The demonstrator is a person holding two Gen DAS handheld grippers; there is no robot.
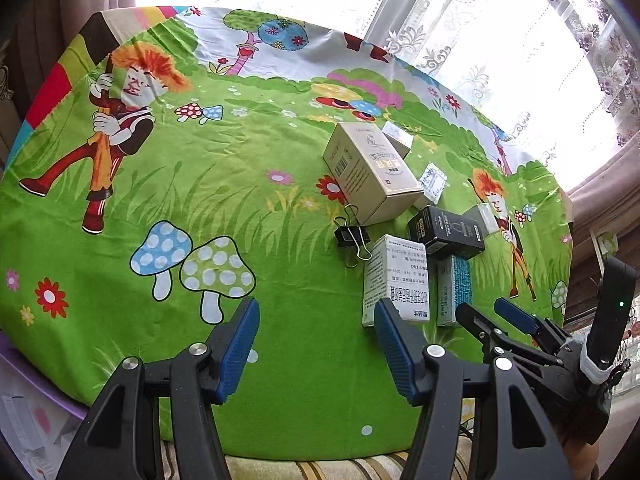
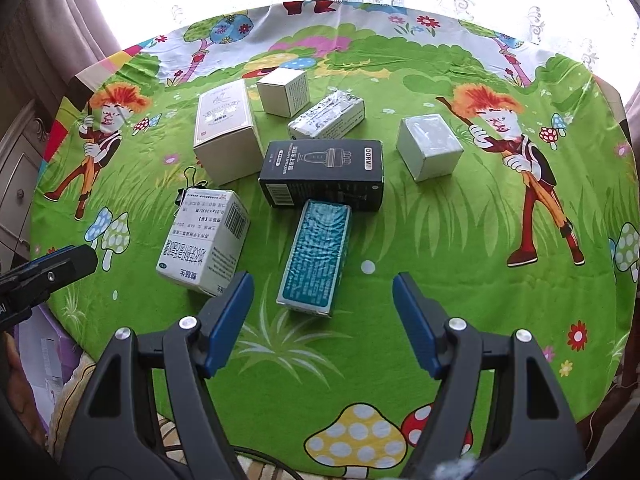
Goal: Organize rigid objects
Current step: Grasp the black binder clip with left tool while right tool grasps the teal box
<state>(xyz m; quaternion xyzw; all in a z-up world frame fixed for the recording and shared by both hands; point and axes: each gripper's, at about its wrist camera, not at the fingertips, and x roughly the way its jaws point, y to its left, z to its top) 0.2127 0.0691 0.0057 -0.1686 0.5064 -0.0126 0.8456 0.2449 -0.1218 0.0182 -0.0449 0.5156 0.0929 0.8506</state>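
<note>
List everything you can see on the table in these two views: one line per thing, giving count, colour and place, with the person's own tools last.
beige box: 1, beige, far left of the cluster.
small white cube box: 1, white, farthest back.
wrapped printed box: 1, white with dark print, behind the black box.
black box: 1, black, centre.
plain white box: 1, white, apart on the right.
teal box: 1, teal and white, its far end at the black box.
white medicine box: 1, white with black print, near left.
binder clip: 1, black, beside the beige box.
tablecloth: 1, green cartoon print, covers the table.
left hand-held gripper: 1, black with blue pads, open.
right hand-held gripper: 1, same colours, open.
</note>
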